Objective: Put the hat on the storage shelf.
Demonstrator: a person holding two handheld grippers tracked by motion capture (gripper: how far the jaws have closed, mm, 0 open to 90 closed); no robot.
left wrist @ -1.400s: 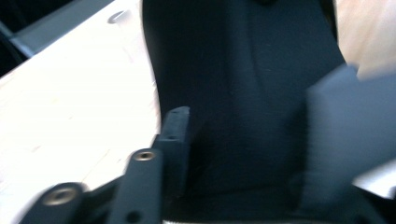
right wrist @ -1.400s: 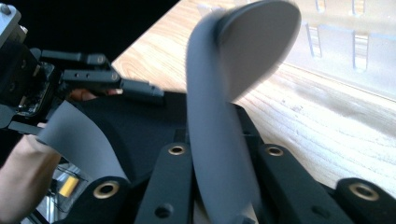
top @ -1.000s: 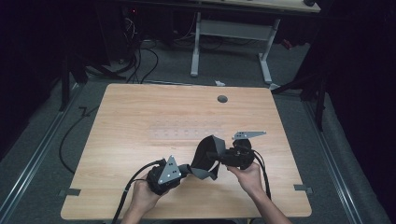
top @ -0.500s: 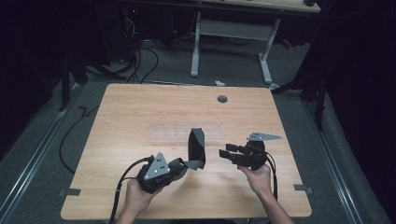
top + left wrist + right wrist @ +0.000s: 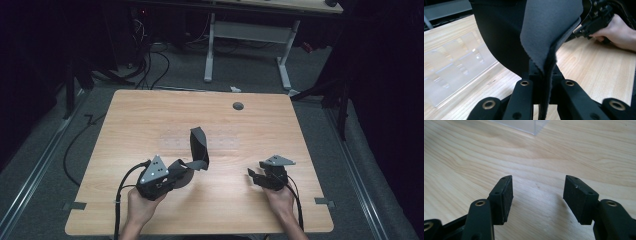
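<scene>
Cloth: a dark grey piece of fabric (image 5: 198, 146) stands up from the counter's near-middle, one end pinched low, the rest rising in a loose curl and folding over at the top. In the left gripper view the same cloth (image 5: 549, 32) hangs right in front of the camera, its raw cut edge running down between the two black jaws.

Left tongs: the left tongs (image 5: 186, 169) are clamped on the cloth's lower end, jaws drawn together with only the fabric between them. The person's left hand (image 5: 140, 205) grips the body from the near edge, cable trailing off to the left.

Right tongs: the right tongs (image 5: 254, 176) sit well apart from the cloth, to its right, low over bare wood. Their jaws have just been opening and now stand apart with nothing between them; in the right gripper view the right tongs (image 5: 537, 195) show plain wood grain in the gap.

Clear sheet: a faint transparent plastic piece (image 5: 200, 141) lies flat just behind the cloth, its corner showing at the top of the right gripper view.

Counter: the wooden counter (image 5: 140, 120) has wide open room behind the cloth and to both sides. A small round grommet (image 5: 238, 106) sits near the far edge.
</scene>
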